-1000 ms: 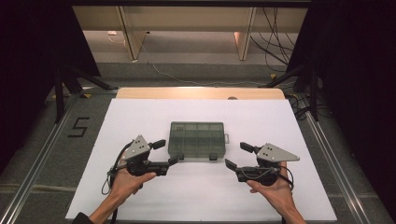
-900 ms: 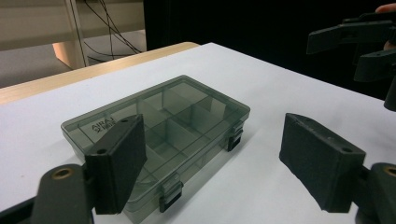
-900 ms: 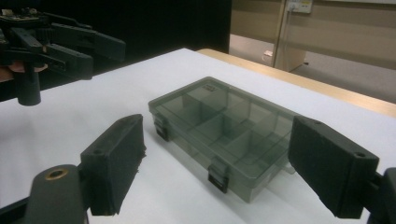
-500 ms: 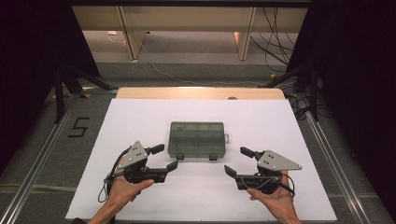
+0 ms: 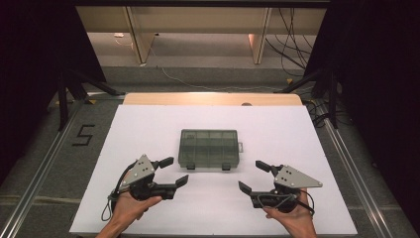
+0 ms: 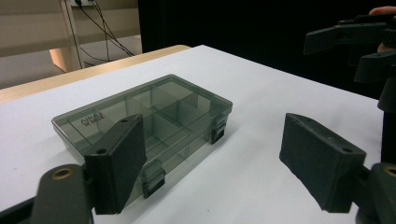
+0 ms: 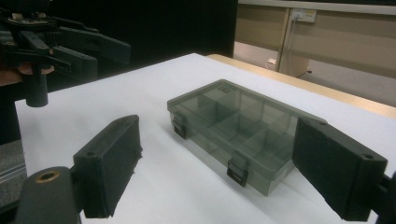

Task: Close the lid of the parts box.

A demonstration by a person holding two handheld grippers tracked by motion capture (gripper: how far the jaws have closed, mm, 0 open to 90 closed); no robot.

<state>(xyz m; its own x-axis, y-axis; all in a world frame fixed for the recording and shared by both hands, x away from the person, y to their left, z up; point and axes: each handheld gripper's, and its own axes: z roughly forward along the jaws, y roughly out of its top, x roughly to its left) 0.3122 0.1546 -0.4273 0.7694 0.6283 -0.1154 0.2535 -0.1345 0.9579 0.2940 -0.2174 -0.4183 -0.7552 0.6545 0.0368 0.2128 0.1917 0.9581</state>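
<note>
Nearest me on the white bench [image 5: 148, 124], I hold my left hand-held gripper [image 5: 171, 172] with its jaws spread wide and nothing between them. My right hand-held gripper [image 5: 253, 176] mirrors it on the other side, also gaping and empty. Just beyond both, centred between them, lies the smoky compartment box [image 5: 208, 148], flat, lid down, its two latches [image 6: 154, 179] facing me and apparently fastened; the compartments look empty through the lid. Neither tool touches it. I judge the work barely begun: both grippers are lined up near the front corners, and reaching in, gripping or unlatching is all left to do.
</note>
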